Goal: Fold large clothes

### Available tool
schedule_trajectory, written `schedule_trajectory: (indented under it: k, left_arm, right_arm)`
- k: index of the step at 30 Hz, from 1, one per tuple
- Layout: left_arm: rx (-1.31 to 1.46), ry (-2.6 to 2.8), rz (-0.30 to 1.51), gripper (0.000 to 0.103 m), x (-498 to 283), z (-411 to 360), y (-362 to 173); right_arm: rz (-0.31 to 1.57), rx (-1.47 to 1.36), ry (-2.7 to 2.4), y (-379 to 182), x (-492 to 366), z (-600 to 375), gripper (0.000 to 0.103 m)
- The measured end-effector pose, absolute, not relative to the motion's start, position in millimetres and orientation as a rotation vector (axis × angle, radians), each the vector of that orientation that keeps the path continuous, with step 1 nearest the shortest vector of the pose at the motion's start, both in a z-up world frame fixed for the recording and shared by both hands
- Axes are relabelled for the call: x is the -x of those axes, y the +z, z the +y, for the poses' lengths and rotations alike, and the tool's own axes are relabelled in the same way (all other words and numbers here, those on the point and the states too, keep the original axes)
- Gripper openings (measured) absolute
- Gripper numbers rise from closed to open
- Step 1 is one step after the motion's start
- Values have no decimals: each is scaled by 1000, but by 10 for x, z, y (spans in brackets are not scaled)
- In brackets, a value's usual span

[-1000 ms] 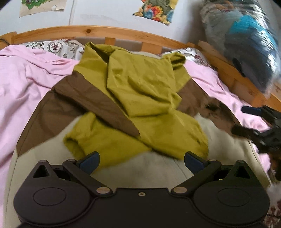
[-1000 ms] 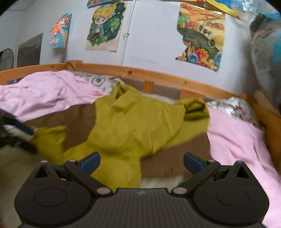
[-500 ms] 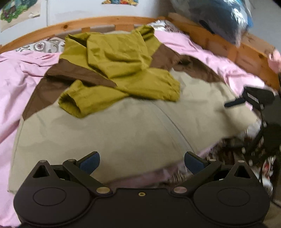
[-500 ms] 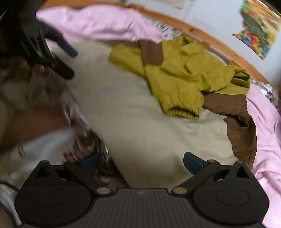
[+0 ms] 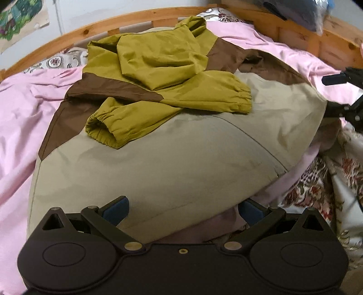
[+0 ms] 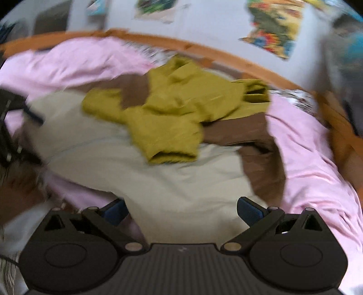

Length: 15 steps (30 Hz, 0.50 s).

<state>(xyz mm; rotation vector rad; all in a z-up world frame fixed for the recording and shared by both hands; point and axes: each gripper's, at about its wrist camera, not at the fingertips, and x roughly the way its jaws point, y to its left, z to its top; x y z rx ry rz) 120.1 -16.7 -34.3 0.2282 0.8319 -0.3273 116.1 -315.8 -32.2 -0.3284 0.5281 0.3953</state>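
Drawn back since a second ago, left gripper (image 5: 183,210) and right gripper (image 6: 181,211), both wide open, empty, over jacket (image 5: 158,147) hem; pink sheet (image 5: 20,109), wooden bed frame (image 5: 136,18) beyond.

This is a home bedroom: a wooden bed frame (image 5: 140,18) encloses a pink sheet (image 5: 18,109), a patterned pillow (image 5: 56,61) lies against it, and colourful posters (image 6: 274,29) hang above it.
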Motion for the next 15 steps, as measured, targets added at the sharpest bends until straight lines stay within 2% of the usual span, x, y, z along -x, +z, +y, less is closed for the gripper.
schedule_trajectory:
  k: [9,15]
  left_arm:
    - [-205,-291,785,101,-1359,-133,-119]
    - [-180,-292,784,99,-1499,-150,-33]
  right_arm:
    - [461,-29,289,-120,-1422,-3683,103]
    - [469,77,418,-198,-1248,-3507,103]
